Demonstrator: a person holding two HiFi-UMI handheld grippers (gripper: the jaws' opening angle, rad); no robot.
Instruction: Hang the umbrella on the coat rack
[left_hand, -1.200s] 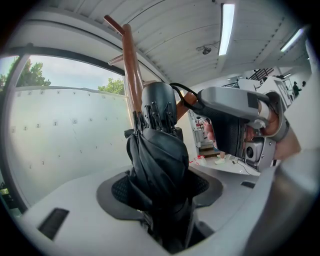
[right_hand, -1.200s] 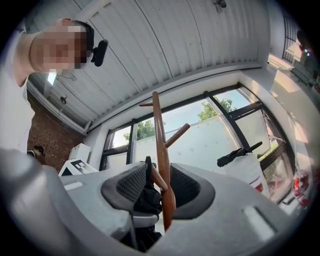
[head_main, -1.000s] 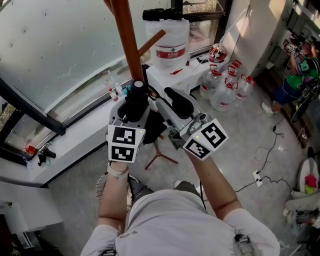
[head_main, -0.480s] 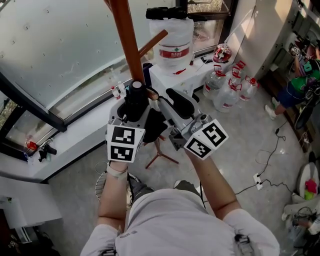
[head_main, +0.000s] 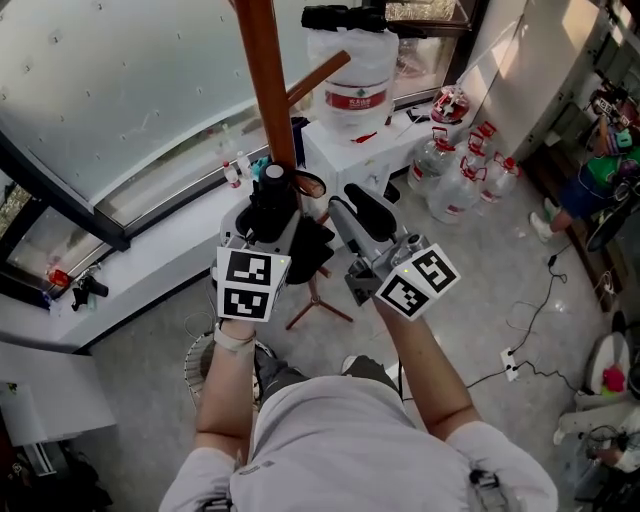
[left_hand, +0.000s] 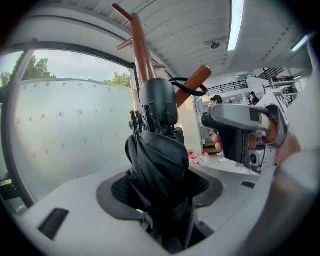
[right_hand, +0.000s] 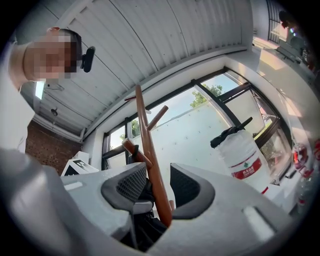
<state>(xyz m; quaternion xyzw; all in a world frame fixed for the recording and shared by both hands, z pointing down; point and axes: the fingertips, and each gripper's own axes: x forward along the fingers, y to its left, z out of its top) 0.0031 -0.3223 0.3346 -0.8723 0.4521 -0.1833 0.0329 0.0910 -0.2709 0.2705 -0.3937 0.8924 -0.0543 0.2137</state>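
A folded black umbrella (left_hand: 159, 160) stands upright between the jaws of my left gripper (left_hand: 160, 192), which is shut on it. In the head view the left gripper (head_main: 270, 215) holds the umbrella's top (head_main: 273, 176) just in front of the brown wooden coat rack pole (head_main: 268, 80). A slanted peg (left_hand: 194, 81) sticks out beside the umbrella's top, and the thin black strap loop (left_hand: 189, 90) lies at that peg. My right gripper (head_main: 362, 212) stands open to the right, holding nothing. In the right gripper view the pole (right_hand: 149, 155) shows in the gap between the jaws of the right gripper (right_hand: 157, 187).
A big water bottle (head_main: 355, 75) stands on a white cabinet (head_main: 345, 150) behind the rack. Several smaller jugs (head_main: 455, 165) sit on the floor at the right. A frosted window (head_main: 120, 90) and its white sill (head_main: 130, 270) run along the left. A person (head_main: 600, 150) stands far right.
Both grippers keep their hold and pose by the pole. The head view has shifted a little, so the bottle and jugs sit slightly further right.
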